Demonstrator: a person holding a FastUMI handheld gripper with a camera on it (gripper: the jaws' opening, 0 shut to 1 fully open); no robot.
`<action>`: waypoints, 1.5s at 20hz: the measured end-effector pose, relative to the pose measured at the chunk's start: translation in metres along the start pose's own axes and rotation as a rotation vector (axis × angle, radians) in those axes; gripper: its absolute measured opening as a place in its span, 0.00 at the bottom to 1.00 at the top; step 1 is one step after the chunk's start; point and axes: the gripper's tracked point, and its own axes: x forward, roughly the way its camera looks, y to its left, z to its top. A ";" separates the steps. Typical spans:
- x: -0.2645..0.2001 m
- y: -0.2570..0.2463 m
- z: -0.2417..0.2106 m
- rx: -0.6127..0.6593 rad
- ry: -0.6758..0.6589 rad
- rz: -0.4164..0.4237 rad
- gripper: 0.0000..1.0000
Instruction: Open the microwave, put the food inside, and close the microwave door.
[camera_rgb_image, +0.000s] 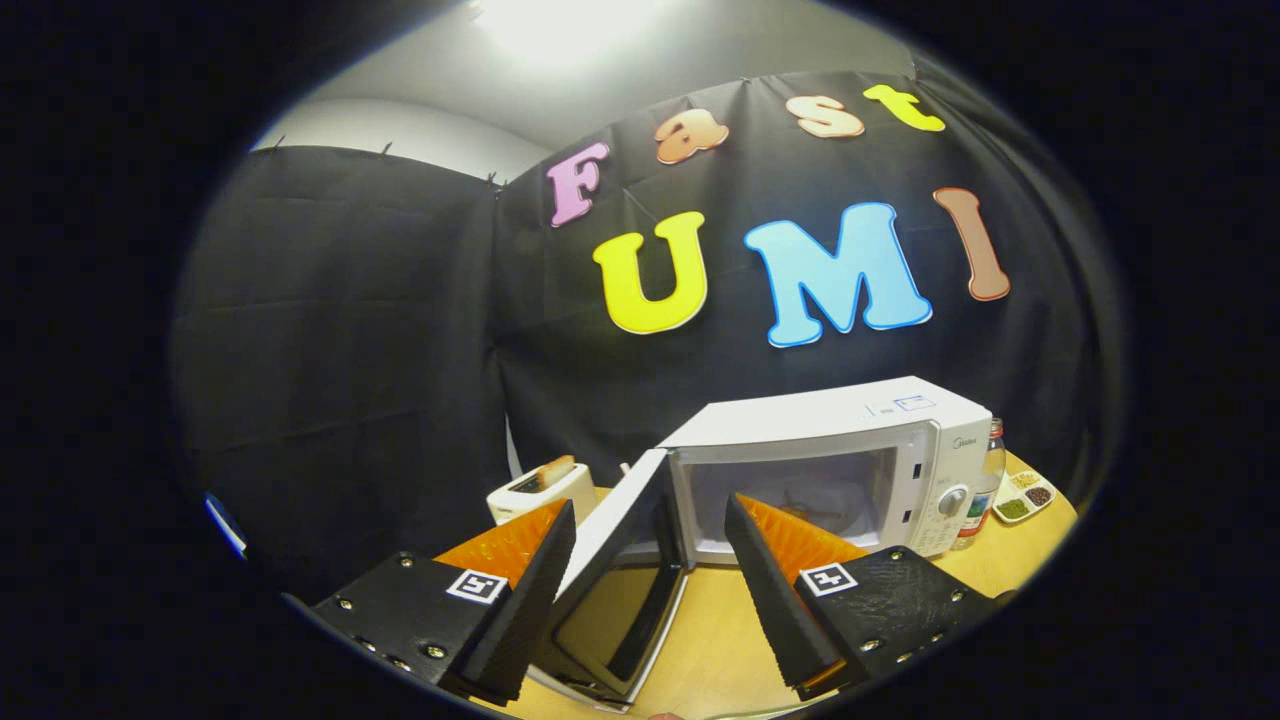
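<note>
The microwave (850, 450) sits right of centre in the frame, a white box on the pale wooden surface (720, 640), its door (615, 580) swung wide open toward the lower middle. The door's dark window faces up and out, framed in white, and it lies between the two fingers of the hand-held gripper (650, 530). Those fingers stand well apart, jaws spread wide, gripping nothing. Inside the cavity, something pale rests on the floor of the oven, too washed out to make out clearly. A control panel with a round knob (953, 500) runs down the microwave's right side. Just right of it, a bottle (985, 485) and a small divided dish (1025, 495). Left of the door, a white toaster (540, 490) with bread poking up.
</note>
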 end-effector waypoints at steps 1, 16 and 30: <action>-0.004 0.013 0.002 -0.007 -0.001 0.024 0.91; -0.036 0.160 -0.083 -0.029 0.190 0.330 0.91; -0.019 0.109 -0.167 -0.061 0.353 0.209 0.01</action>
